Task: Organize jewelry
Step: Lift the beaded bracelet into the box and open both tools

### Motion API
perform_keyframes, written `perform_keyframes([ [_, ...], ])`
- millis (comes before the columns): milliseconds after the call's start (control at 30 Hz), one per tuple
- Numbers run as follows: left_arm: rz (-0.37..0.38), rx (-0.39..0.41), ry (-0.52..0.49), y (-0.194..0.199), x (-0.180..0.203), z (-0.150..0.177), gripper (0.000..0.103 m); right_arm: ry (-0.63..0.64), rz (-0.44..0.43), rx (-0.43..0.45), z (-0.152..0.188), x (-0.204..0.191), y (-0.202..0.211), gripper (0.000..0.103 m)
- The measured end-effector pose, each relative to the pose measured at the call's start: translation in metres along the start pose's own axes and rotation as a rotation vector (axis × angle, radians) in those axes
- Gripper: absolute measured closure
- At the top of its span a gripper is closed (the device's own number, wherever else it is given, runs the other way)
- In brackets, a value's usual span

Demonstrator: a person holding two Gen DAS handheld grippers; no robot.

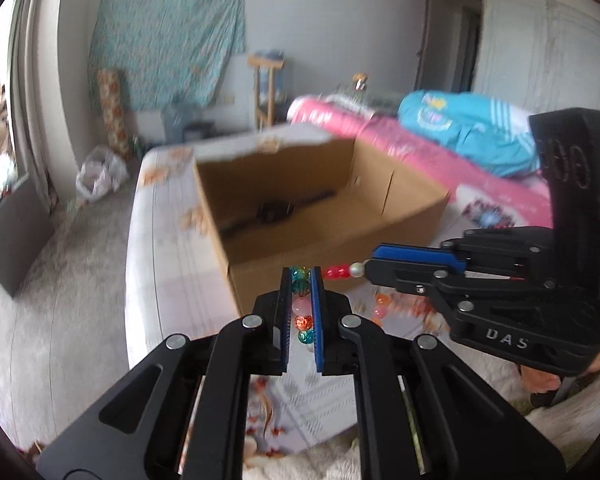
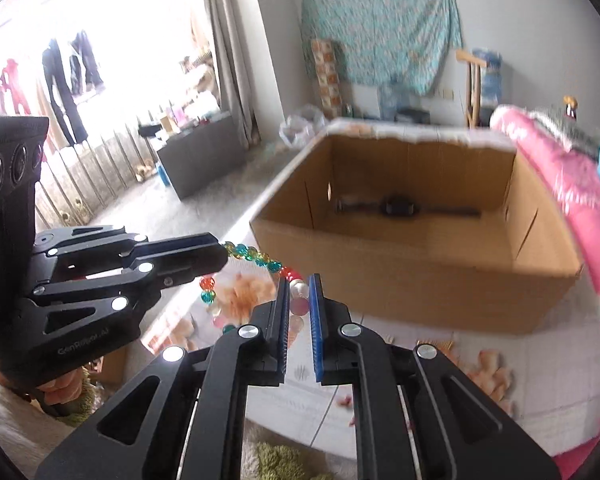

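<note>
Between the two grippers, a beaded bracelet [image 1: 302,304] hangs in the air just in front of an open cardboard box [image 1: 300,216]. Its beads are round, glossy and translucent: teal, orange, pink, red and yellow, plus one pearl-white bead. The left gripper [image 1: 301,276] is clenched on the teal and pink section; its black jaws carry ribbed blue pads. The right gripper [image 2: 299,280] is closed on the pearl-white and pink beads, and the strand [image 2: 256,258] runs between the two, with a loose loop sagging below. Inside the box, which is plain brown corrugated board with a ragged rim, lies a dark wristwatch [image 2: 400,208], flat on the bottom. The box stands on a bed [image 1: 156,264] covered by a pale floral-printed sheet.
</note>
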State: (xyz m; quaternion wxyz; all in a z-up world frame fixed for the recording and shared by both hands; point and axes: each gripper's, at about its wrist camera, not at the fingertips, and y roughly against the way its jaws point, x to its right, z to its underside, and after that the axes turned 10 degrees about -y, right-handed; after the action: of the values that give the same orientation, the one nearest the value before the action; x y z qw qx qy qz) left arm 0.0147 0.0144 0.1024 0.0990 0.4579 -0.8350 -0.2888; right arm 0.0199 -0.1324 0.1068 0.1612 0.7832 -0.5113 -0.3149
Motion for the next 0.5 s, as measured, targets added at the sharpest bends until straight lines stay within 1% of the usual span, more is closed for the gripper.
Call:
perform_keyframes([
  [33, -0.007, 0.027, -0.018, 0.004, 0.002, -0.008, 0.095, 0.005, -0.008, 0.017, -0.010, 0.002, 0.004, 0.093],
  [67, -0.014, 0.064, -0.037, 0.005, 0.001, -0.022, 0.095, 0.010, -0.018, 0.031, -0.021, 0.006, 0.007, 0.093],
  [133, -0.007, 0.108, -0.046, 0.000, -0.002, -0.046, 0.095, 0.026, -0.036, 0.053, -0.050, 0.016, 0.008, 0.093],
  [200, -0.005, 0.126, -0.051, -0.011, -0.008, -0.066, 0.095, 0.026, -0.049, 0.041, -0.072, 0.023, 0.001, 0.093],
  [267, 0.016, 0.119, -0.032, -0.029, -0.019, -0.080, 0.095, 0.009, -0.072, -0.008, -0.095, 0.038, -0.013, 0.093],
  [300, 0.027, 0.097, -0.022, -0.042, -0.024, -0.086, 0.095, 0.004, -0.073, -0.031, -0.103, 0.042, -0.021, 0.093],
  [367, 0.028, 0.050, -0.009, -0.067, -0.034, -0.090, 0.095, -0.011, -0.067, -0.107, -0.112, 0.052, -0.046, 0.093],
  [400, 0.035, 0.019, -0.004, -0.077, -0.037, -0.088, 0.095, -0.025, -0.070, -0.143, -0.113, 0.057, -0.056, 0.093],
  [500, 0.074, -0.088, 0.038, -0.112, -0.043, -0.075, 0.095, -0.057, -0.062, -0.294, -0.110, 0.072, -0.097, 0.093],
])
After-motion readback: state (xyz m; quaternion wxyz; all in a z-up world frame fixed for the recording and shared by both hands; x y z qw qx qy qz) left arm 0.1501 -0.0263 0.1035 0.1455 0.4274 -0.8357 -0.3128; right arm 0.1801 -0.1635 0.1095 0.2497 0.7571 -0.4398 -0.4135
